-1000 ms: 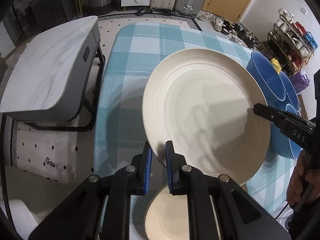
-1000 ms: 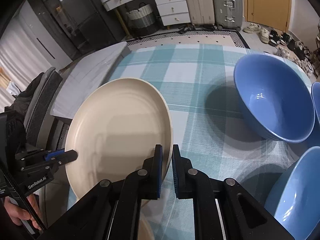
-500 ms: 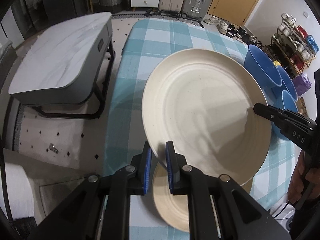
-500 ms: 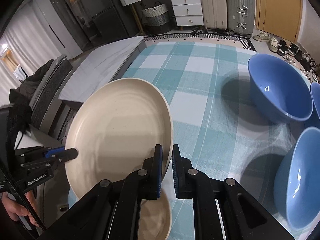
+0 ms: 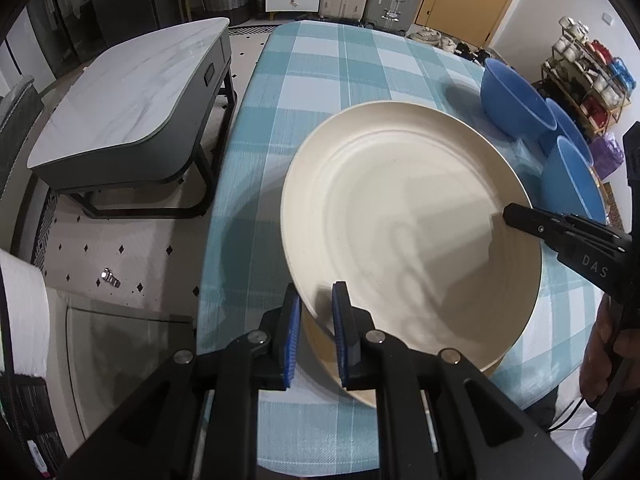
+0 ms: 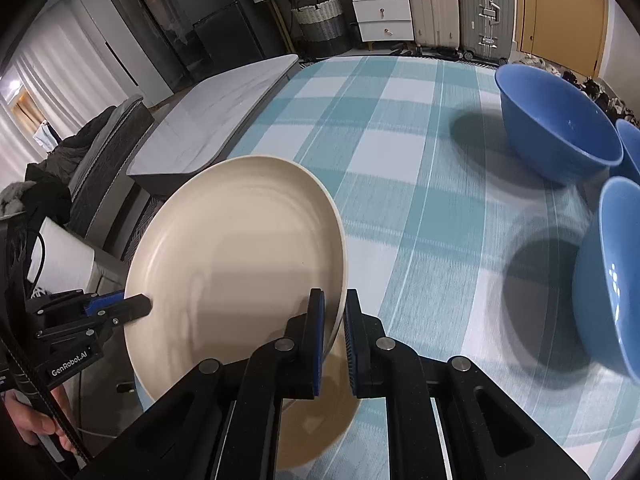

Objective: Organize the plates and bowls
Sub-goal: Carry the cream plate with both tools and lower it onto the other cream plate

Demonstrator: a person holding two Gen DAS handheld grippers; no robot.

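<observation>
left tool (image 5: 314, 304): clamped on the near-left rim of the big cream plate (image 5: 408, 224), blue pads (image 5: 339, 320) pressed on either side of the edge with only the rim between them. It's angled forward and slightly down over the near edge of the tabletop (image 5: 320, 92).
right tool (image 6: 334, 302): closed on the opposite rim of the same plate (image 6: 236, 248), one finger inside the lip and one outside, also just a rim's width apart. In the left wrist view it's seen coming in from the right side (image 5: 520, 214), with a bit of the person's hand (image 5: 608, 344) behind it at the edge of the shot.
big cream plate: held off the cloth by both tools, tilted, raised side toward the far end of the tabletop. Nothing is seen on it, only shadows.
second cream plate (image 6: 320, 420): lying flat on the checked cloth, mostly covered by the held plate. Whether the two are touching can't be told.
blue bowls: three are seen along the right side of the tabletop, the far one (image 6: 556, 128) sitting upright, another one nearer (image 6: 612, 276), and a third (image 5: 566, 128) squeezed in between and mostly hidden. All well apart from the plates.
background: a grey marble-top side table (image 5: 128, 100) is parked on the floor beside the left edge of the tabletop.
</observation>
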